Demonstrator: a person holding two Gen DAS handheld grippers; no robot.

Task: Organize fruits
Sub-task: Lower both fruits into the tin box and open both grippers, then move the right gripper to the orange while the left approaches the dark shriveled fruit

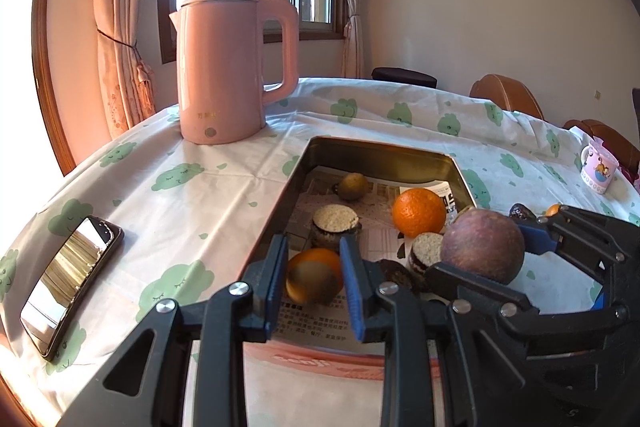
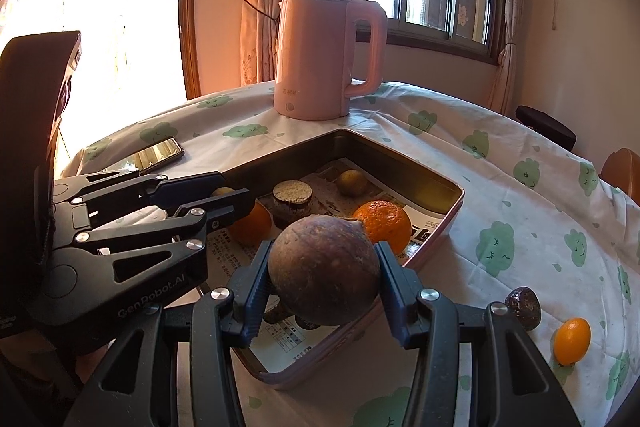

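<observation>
A metal tin (image 1: 372, 151) (image 2: 450, 215) lined with newspaper holds oranges (image 1: 418, 212) (image 2: 383, 223), a yellow-green fruit (image 1: 353, 186) (image 2: 351, 182) and cut brown fruits (image 1: 335, 223) (image 2: 291, 202). My left gripper (image 1: 314, 277) (image 2: 232, 193) is over the tin's near left part, shut on a small blurred yellowish fruit (image 1: 311, 282); an orange (image 2: 252, 223) lies below it. My right gripper (image 2: 324, 285) (image 1: 484, 247) is shut on a large round brown-purple fruit (image 2: 325, 269) (image 1: 483, 245) above the tin's near edge.
A pink kettle (image 1: 236, 67) (image 2: 326, 55) stands behind the tin. A phone (image 1: 70, 281) (image 2: 156, 155) lies at left. A kumquat (image 2: 572, 341) and a dark fruit (image 2: 523, 307) lie on the cloth at right. A mug (image 1: 598, 167) stands far right.
</observation>
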